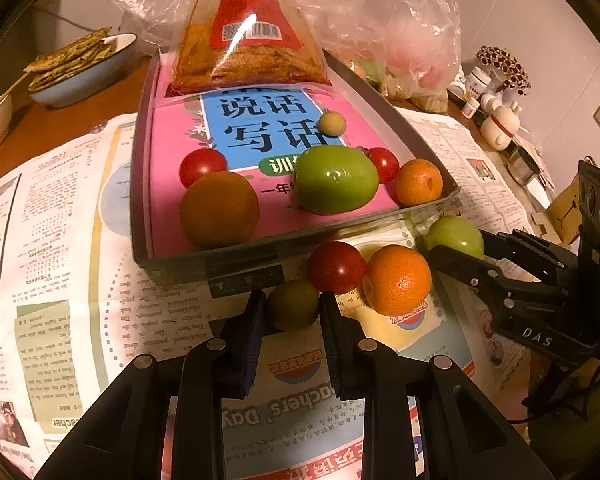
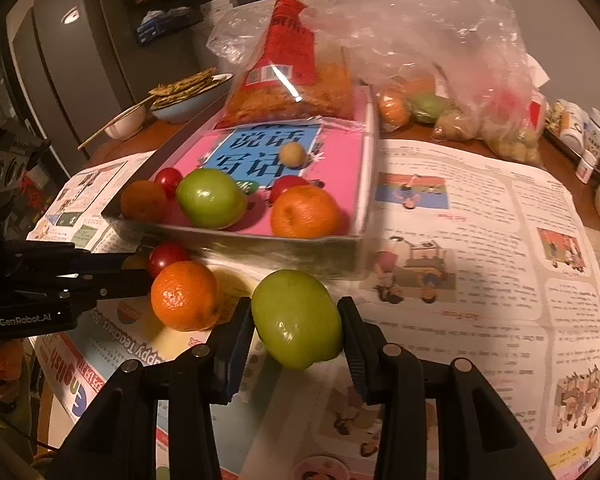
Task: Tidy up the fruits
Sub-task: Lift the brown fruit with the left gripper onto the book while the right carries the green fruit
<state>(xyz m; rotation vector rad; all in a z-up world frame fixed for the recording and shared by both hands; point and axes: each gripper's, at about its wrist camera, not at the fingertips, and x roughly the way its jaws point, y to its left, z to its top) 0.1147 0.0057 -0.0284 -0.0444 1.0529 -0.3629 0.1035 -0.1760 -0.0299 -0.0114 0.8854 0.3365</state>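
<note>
newspaper [image 1: 60,240] covers the bench; on it stands a shallow tray [image 1: 236,258] lined with a pink book [image 1: 172,184], holding a brown fruit [image 1: 219,209], a green fruit [image 1: 336,179], an orange [image 1: 418,182] and tomatoes. right gripper [image 2: 298,322]: fingers clenched on a green fruit [image 2: 296,318] before the tray. left gripper [image 1: 293,306]: fingers clenched on a small olive-green fruit [image 1: 293,305], beside a loose orange [image 1: 397,280] and tomato [image 1: 336,266].

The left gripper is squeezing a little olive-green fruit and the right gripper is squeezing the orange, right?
Not quite. The left gripper does squeeze the little olive-green fruit, but the right gripper holds a green apple, as the right wrist view shows. The orange lies loose on the newspaper beside it.
</note>
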